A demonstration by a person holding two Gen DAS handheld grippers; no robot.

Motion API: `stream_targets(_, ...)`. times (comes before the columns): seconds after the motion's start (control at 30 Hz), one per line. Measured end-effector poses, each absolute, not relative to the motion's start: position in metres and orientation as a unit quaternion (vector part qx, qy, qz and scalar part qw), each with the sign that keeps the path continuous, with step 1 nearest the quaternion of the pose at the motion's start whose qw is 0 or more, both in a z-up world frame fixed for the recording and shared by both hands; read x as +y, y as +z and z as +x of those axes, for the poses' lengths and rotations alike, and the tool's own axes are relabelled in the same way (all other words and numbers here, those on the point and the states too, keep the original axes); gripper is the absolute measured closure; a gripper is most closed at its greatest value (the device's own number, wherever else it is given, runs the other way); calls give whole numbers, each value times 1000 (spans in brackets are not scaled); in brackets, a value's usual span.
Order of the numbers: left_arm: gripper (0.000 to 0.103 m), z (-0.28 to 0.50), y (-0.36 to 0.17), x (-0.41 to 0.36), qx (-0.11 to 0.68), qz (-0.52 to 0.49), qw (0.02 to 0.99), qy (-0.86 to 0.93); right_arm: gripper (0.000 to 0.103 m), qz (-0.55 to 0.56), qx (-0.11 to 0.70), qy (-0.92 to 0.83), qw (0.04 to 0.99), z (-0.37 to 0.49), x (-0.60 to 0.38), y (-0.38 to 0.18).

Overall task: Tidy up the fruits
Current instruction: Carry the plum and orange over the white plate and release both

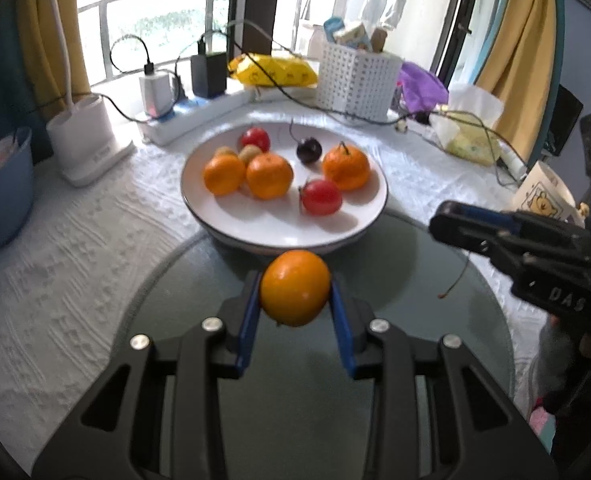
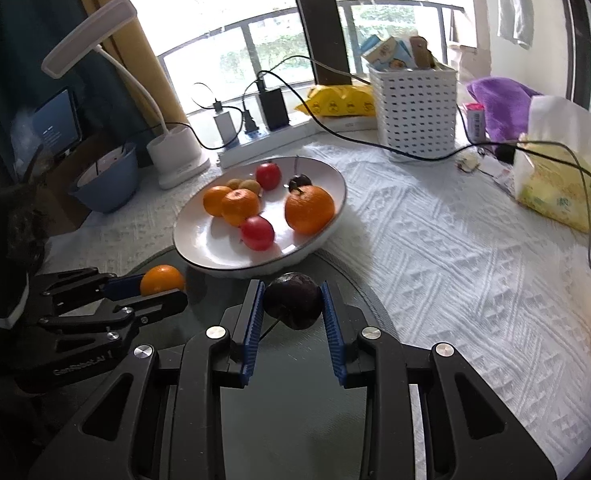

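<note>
Left gripper clamped on an orange, blue pads pressing its two sides across the widest part, fruit held off the glass disc just short of the plate's near rim. Right gripper clamped the same way on a dark cherry, thin stem trailing down and to the left between the fingers. Both fruits near the plate, which sits at the far edge of the disc, partly on the white cloth. Already on the plate: three more oranges, two red fruits, another cherry and a couple of small brownish fruits at the back. Judged light, both of them. Orange firm under a slightly yielding peel, round and smooth, so likely to roll once released; best gripped across the middle as here. Cherry small, glossy, thin-skinned, probably easy to bruise or to squirt out of ridged pads under hard pressure; gentle squeeze across the body, stem left free. Bare patch of plate at the front looks the safest spot for setting down low.
</note>
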State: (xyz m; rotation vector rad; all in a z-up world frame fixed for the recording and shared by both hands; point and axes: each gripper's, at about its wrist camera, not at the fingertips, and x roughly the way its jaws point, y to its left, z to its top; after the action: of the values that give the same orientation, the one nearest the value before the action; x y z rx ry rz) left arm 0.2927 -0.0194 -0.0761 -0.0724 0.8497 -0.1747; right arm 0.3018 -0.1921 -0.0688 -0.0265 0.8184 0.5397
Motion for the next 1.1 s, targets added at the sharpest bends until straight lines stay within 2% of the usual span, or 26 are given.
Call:
stream_targets(0.37, 68, 310, -63, -8, 390, -36, 916, -82, 72, -32, 385, 281, 878, 316, -169, -58)
stream_targets(1.03, 67, 349, -81, 3, 411, -49, 907, -78, 72, -29, 403, 283, 870, 360, -151, -72)
stream_targets(1.07, 67, 349, -80, 3, 409, -48, 908, -78, 72, -29, 404, 282, 870, 361, -150, -73)
stream_targets(1.1, 62, 348, -79, 4, 406, -49, 910, -77, 72, -30, 405, 280, 870, 361, -149, -74)
